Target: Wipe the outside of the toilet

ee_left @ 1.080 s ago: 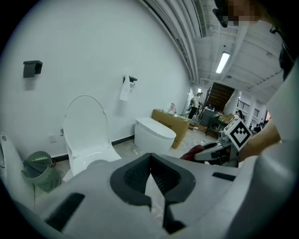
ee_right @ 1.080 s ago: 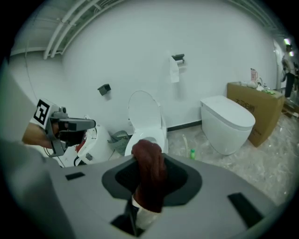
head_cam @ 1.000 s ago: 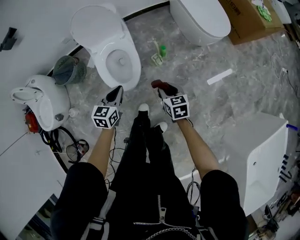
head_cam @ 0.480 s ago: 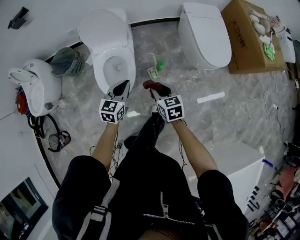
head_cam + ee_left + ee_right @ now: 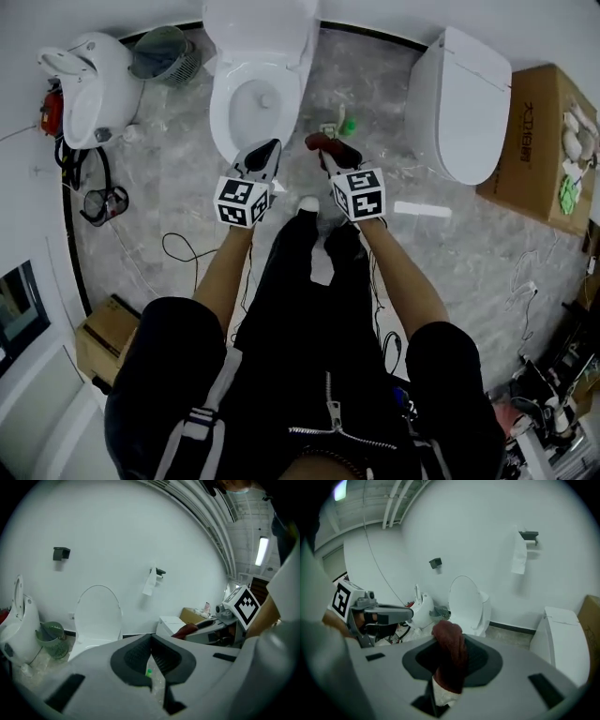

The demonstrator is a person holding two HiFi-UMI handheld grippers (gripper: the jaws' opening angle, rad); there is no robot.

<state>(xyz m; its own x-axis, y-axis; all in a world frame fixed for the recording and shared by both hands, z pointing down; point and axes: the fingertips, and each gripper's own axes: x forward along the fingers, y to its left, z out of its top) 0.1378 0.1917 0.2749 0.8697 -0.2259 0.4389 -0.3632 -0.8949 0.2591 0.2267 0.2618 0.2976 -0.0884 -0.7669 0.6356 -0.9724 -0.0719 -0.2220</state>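
Jaws: R gripper (image 5: 323, 148) clamped on dark red cloth (image 5: 450, 651); L gripper (image 5: 265, 152) closed, nothing held. Toilet (image 5: 225, 105), lid up, stands at the wall just ahead of both tips. Head view: green bin (image 5: 171, 52) on its left, 2nd toilet (image 5: 461, 101), lid shut, on its right.

The head view looks steeply down from above the person: legs at 6 o'clock, open toilet (image 5: 253, 94) at 12, left gripper (image 5: 265, 152) and right gripper (image 5: 328, 152) close below it. The left gripper view sits low and faces the wall, that toilet at 9 o'clock. The right gripper view looks past the red cloth (image 5: 450, 653) in its jaws, toilet at 12. All three share both that toilet and the closed toilet (image 5: 464, 103)
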